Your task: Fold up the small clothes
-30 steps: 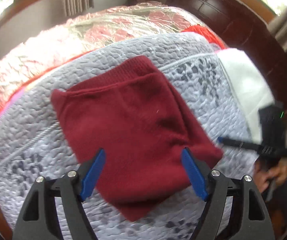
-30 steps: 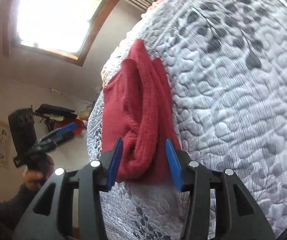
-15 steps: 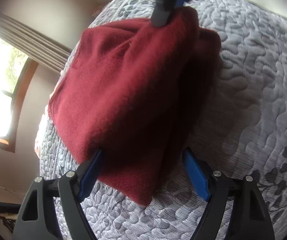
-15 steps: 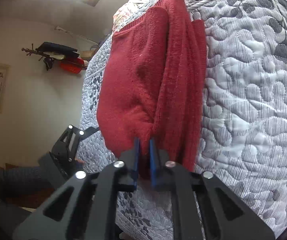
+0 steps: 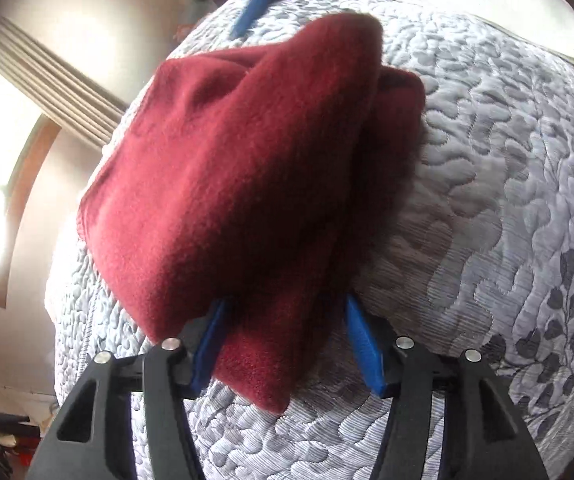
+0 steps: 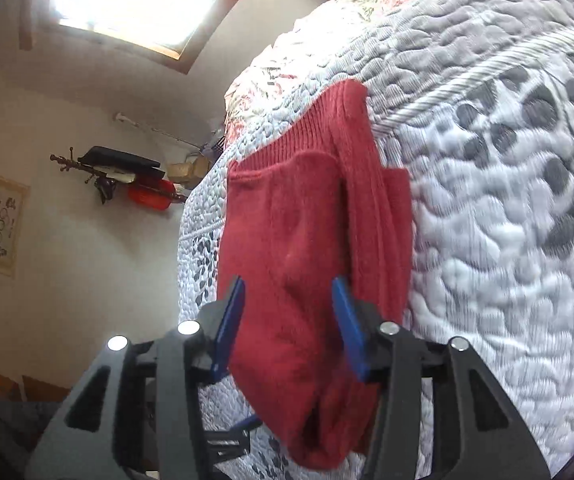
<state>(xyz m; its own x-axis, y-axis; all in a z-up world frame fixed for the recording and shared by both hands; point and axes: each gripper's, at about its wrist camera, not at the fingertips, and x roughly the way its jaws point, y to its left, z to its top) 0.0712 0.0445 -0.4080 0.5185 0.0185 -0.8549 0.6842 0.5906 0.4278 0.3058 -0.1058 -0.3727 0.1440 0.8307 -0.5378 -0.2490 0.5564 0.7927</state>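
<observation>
Left wrist view, my left gripper (image 5: 287, 340): my two blue fingers (image 5: 210, 344) stand spread, not pinching. The near corner of the dark red knitted garment (image 5: 247, 184) lies between them and droops over the left one; the right finger sits just beside its edge.
Left wrist view, garment: it rests folded and bunched on the grey quilted bedcover (image 5: 499, 208), with its far end humped up.
Left wrist view, my right gripper (image 5: 255, 4): a blurred blue finger shows at the top, beyond the far end of the garment and apart from it.

Right wrist view, my right gripper (image 6: 291, 328): fingers (image 6: 347, 324) spread wide, holding nothing; the red knit lies behind the gap between them, and I cannot tell whether they touch it.
Right wrist view, garment (image 6: 311, 240): it lies on the bedcover (image 6: 499, 216), folded in layers, ribbed edge at the far end, a thick fold along its right side.
Right wrist view, my left gripper (image 6: 243, 426): only a blue tip and dark frame show under the garment's near edge.
</observation>
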